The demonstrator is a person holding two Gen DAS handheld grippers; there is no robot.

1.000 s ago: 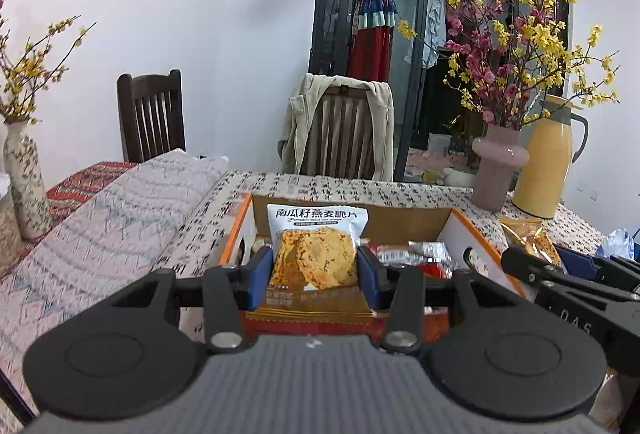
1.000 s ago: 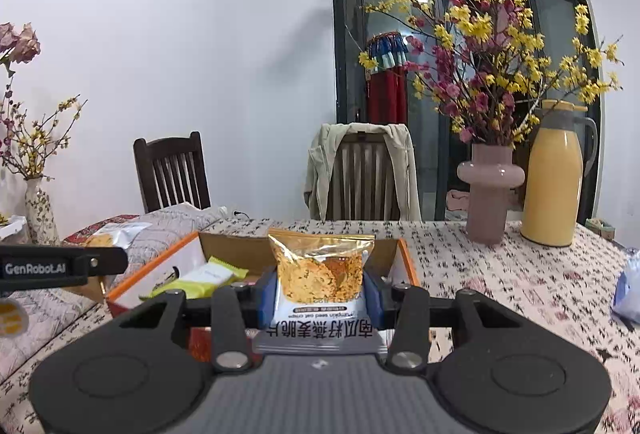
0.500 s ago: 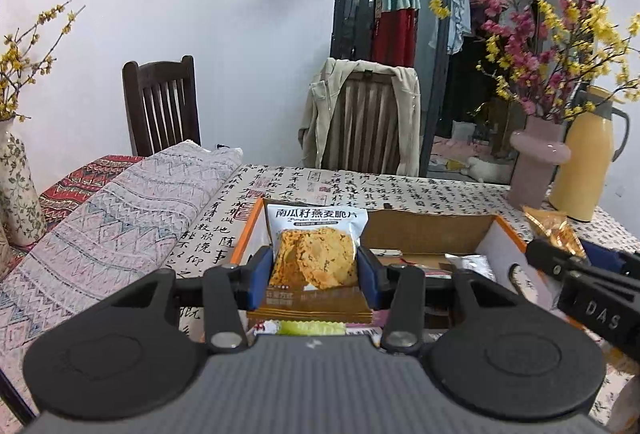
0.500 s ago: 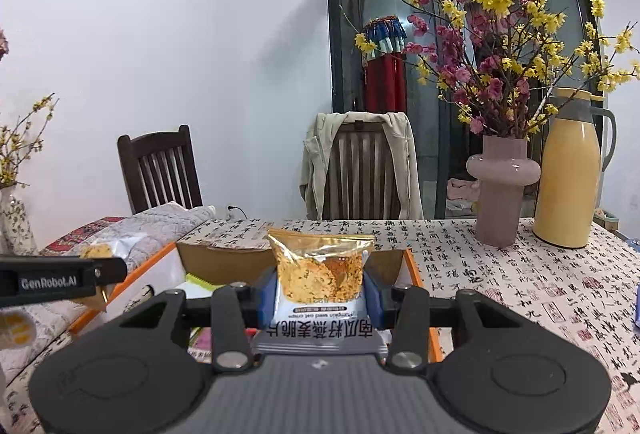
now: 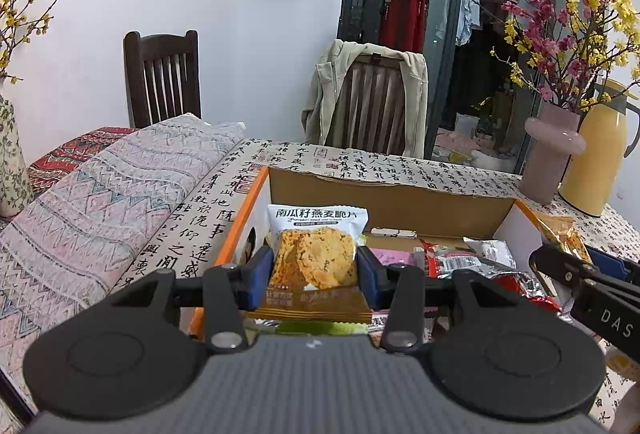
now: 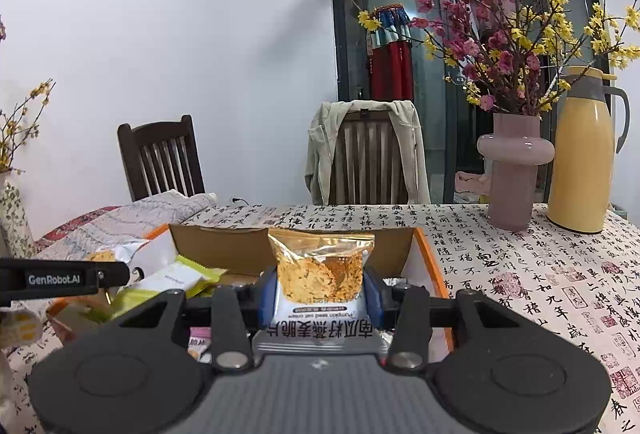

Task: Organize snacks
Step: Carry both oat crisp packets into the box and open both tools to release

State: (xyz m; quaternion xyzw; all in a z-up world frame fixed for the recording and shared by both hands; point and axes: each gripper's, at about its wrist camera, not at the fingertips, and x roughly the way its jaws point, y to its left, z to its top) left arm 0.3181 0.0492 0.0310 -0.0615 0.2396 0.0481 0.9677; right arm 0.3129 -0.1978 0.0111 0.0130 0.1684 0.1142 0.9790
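Note:
My left gripper is shut on an oat crisp packet, white at the top and brown at the bottom, held over the near left part of an open cardboard box with orange rims. My right gripper is shut on a second oat crisp packet, held upside down over the box. Several snack packets lie inside the box, among them a green one and red and silver ones. The right gripper's body shows at the right edge of the left wrist view; the left gripper's body shows at the left edge of the right wrist view.
A pink vase of blossom branches and a yellow thermos jug stand on the calligraphy tablecloth right of the box. A folded patterned cloth lies left of it. Two chairs stand behind the table, one draped with a jacket.
Both grippers have moved forward and down toward the box, each still holding its packet. The box looks larger and its contents show more fully.

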